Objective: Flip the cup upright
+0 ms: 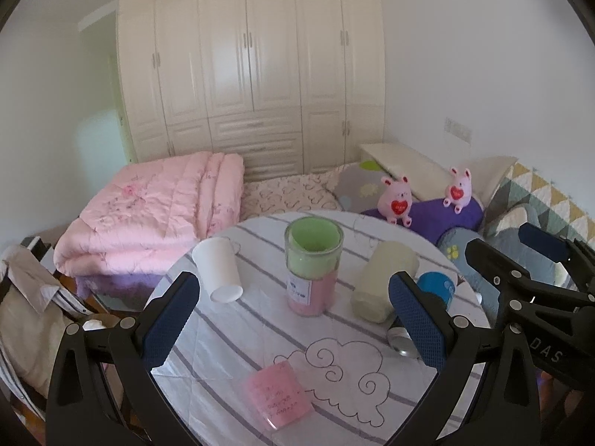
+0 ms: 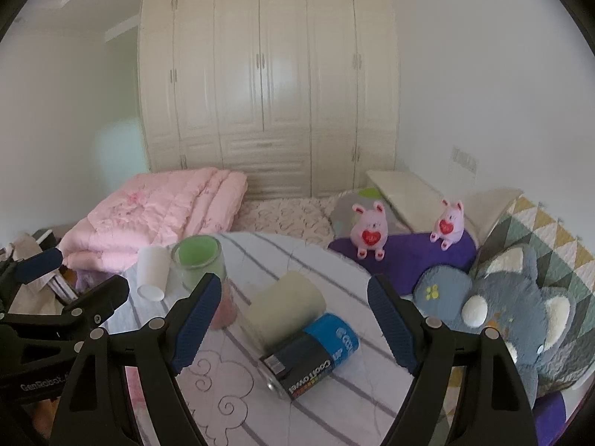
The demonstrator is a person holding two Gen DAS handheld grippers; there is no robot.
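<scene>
Bedroom, round table [image 1: 260, 338] under striped cloth; white cup [image 1: 218, 271] at table's left, tipped over, nothing visible inside; glass jar [image 1: 313, 264] mid-table holds green layer over pink; cream roll [image 1: 383, 281] and blue canister [image 2: 316, 353] lie on sides; left gripper [image 1: 293, 319] and right gripper [image 2: 293, 323] both spread wide, holding nothing.

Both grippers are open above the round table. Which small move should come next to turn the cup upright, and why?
Probably move the left gripper forward and left toward the white cup, which stands upside down, wide rim on the table, beside the glass jar. The cup lies nearer this gripper, nothing is held, and the right gripper faces the fallen cans.
</scene>
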